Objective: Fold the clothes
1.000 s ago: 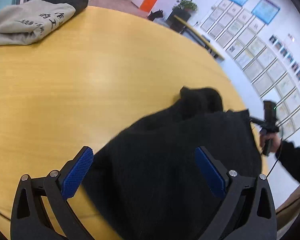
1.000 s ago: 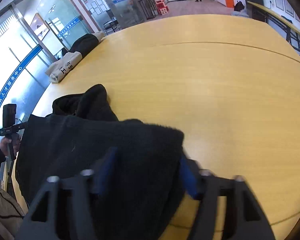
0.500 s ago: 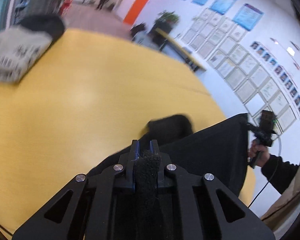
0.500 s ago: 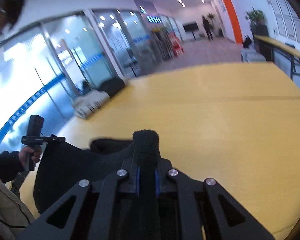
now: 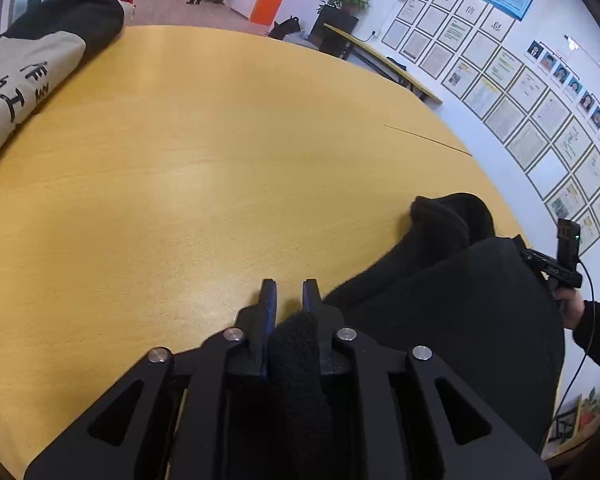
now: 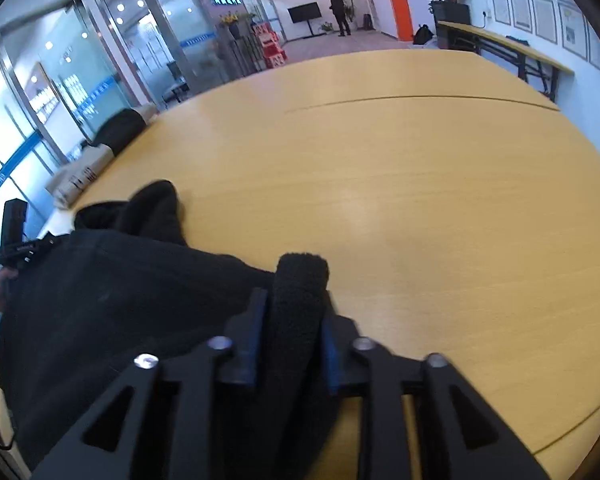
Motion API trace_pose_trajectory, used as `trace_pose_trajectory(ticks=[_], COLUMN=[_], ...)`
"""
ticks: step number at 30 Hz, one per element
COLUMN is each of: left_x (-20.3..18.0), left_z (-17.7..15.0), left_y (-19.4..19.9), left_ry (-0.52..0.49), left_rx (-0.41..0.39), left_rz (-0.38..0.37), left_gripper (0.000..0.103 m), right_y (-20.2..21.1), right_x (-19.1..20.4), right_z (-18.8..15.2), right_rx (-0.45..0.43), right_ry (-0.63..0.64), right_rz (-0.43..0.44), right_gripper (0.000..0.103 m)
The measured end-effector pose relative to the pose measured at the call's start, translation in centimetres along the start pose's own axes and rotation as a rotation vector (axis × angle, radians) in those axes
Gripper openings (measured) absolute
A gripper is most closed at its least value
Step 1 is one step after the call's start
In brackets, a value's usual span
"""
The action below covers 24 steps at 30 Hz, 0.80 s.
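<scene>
Black garment [image 5: 452,312] lies at near edge of the yellow table [image 5: 220,168], its lower part cut off by the frame and hidden under both gripper bodies; shape of the far bunched end [image 6: 156,208] hard to read, could be hood or sleeve. Left gripper [image 5: 289,294] clamped on a fold of the black garment, fabric bulging up between the blue pads [image 5: 269,296]. Right gripper [image 6: 290,308] likewise pinched on a thick roll of the same cloth; right view slightly blurred. Folded beige garment [image 5: 24,88] with black print sits at far left table edge, partly cropped, dark item [image 5: 72,20] behind it. Versus a second ago: both grippers were spread wide over the cloth, now closed on it.
</scene>
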<state>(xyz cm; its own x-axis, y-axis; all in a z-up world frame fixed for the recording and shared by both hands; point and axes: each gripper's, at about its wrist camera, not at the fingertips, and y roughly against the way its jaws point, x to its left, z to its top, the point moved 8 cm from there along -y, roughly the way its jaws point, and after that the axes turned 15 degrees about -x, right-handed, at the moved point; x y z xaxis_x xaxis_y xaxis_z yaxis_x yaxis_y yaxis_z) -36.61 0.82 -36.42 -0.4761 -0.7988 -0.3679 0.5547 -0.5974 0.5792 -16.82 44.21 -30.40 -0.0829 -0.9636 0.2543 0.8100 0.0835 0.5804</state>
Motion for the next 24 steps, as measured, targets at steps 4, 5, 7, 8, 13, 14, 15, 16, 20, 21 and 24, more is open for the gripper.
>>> trace_pose_trajectory(ticks=[4,5,7,8,13,14,15,16,20,21,24], left_x=[-1.2,-2.2,-4.9,-6.7,-14.2,-14.9,-15.3,-15.7,-15.0,-14.8,-14.6], left_z=[2.4,3.3,4.6,5.0,-0.8,-3.0,-5.3,-7.5,-9.6,-9.5,-8.7], left_y=[3.0,4.4,7.6,9.1,9.8,9.0,8.2,7.4,6.8,6.6,5.4], left_ry=[-0.086,-0.136,-0.232,-0.271,-0.495,-0.544,-0.588,-0.632,-0.646,-0.637,-0.598], left_rx=[-0.066,-0.094,-0.150,-0.177,-0.045,0.017,0.079,0.142,0.115,0.104,0.073], left_rz=[0.068,0.085,0.090,0.070,-0.092,-0.112,-0.126,-0.141,-0.158,-0.146,-0.088], left_gripper=[0.026,0.032,0.047,0.060,0.082,0.082,0.082,0.082,0.087,0.088,0.091], right_y=[3.4,4.9,7.9,9.3,11.0,10.3,9.6,9.0,8.0,7.8,5.8], right_x=[-1.0,0.0,3.2,5.6,15.5,16.6,17.7,18.8,17.2,16.9,16.0], right_z=[2.2,3.2,4.8,5.3,0.2,-1.9,-3.9,-6.0,-10.6,-10.7,-8.9], right_rx=[-0.039,-0.074,-0.142,-0.177,-0.137,-0.092,-0.047,-0.001,-0.019,-0.037,-0.040], right_ry=[0.035,0.067,0.135,0.170,0.273,0.292,0.310,0.328,0.449,0.456,0.496], right_rz=[-0.126,-0.123,-0.077,-0.036,0.180,0.193,0.206,0.219,0.206,0.222,0.226], right_gripper=[0.062,0.062,0.066,0.069,0.080,0.080,0.080,0.079,0.079,0.082,0.084])
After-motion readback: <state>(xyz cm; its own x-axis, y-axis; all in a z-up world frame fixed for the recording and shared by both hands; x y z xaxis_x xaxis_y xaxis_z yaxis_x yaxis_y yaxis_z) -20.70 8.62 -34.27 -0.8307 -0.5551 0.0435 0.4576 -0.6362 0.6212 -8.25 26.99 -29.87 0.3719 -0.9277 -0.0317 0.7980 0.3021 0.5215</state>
